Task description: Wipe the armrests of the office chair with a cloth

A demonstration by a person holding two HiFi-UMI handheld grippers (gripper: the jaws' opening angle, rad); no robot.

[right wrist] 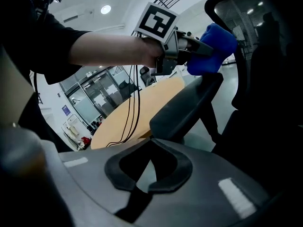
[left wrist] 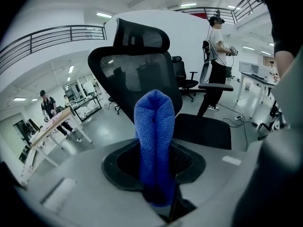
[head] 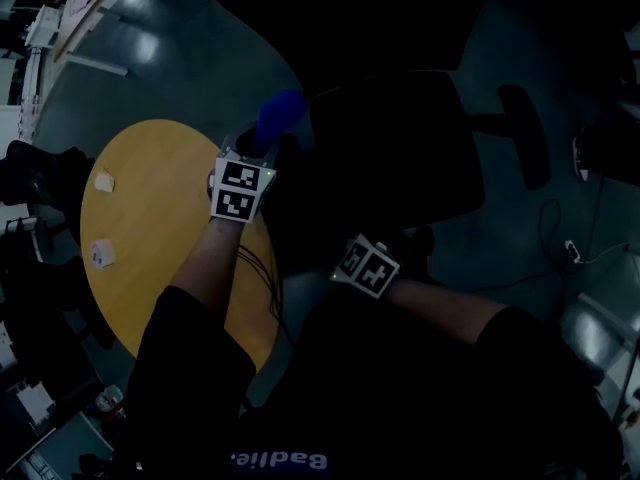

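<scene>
The black office chair (head: 400, 158) stands in front of me, very dark in the head view. My left gripper (head: 262, 140) is shut on a folded blue cloth (head: 280, 114), which sticks up between its jaws (left wrist: 155, 141). In the right gripper view the cloth (right wrist: 212, 42) hangs over the far end of the chair's left armrest (right wrist: 187, 105); whether it touches is unclear. My right gripper (head: 385, 253) is low beside the seat, and its jaws (right wrist: 149, 167) stand shut with nothing between them, just short of that armrest. The other armrest (head: 525, 133) is on the right.
A round yellow table (head: 150, 238) stands close on the left, with cables over its edge. The chair's mesh backrest (left wrist: 137, 70) and seat (left wrist: 203, 129) fill the left gripper view. People stand in the room behind. Cables lie on the floor (head: 560, 238).
</scene>
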